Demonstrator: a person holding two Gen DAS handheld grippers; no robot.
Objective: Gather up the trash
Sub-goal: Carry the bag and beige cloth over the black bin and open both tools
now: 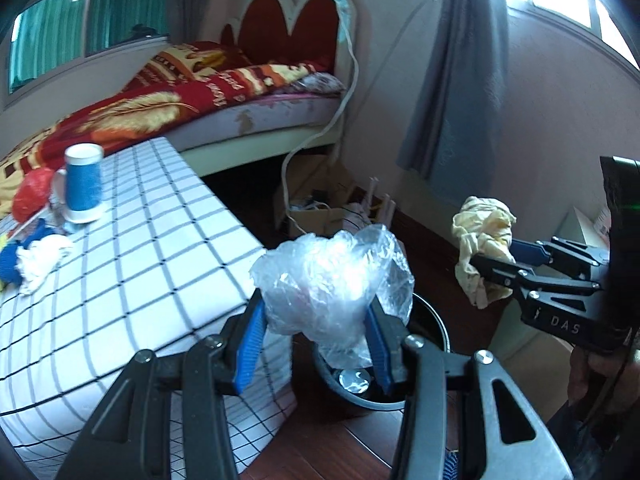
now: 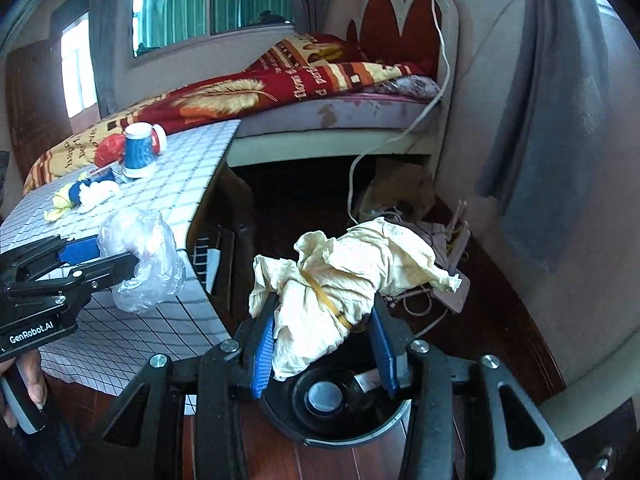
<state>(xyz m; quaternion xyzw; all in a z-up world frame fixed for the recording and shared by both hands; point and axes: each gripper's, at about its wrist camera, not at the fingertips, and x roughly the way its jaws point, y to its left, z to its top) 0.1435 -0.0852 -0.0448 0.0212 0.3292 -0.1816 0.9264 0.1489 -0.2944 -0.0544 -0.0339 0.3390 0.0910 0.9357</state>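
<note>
Left wrist: crinkled clear plastic bag (image 1: 332, 276), clamped.

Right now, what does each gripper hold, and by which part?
Left gripper pinches the clear plastic bag at its lower bunch; right gripper clamps the crumpled yellow paper mid-wad.

Pink-walled bedroom (image 1: 560, 128), heart-headboard bed (image 1: 248, 116), grey curtain (image 1: 452, 92), dark wooden floor (image 2: 320, 460).

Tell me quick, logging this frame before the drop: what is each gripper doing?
Left gripper: closed on the clear plastic bag, above the black bin.
Right gripper: closed on the crumpled yellowish paper, also over the bin.
</note>
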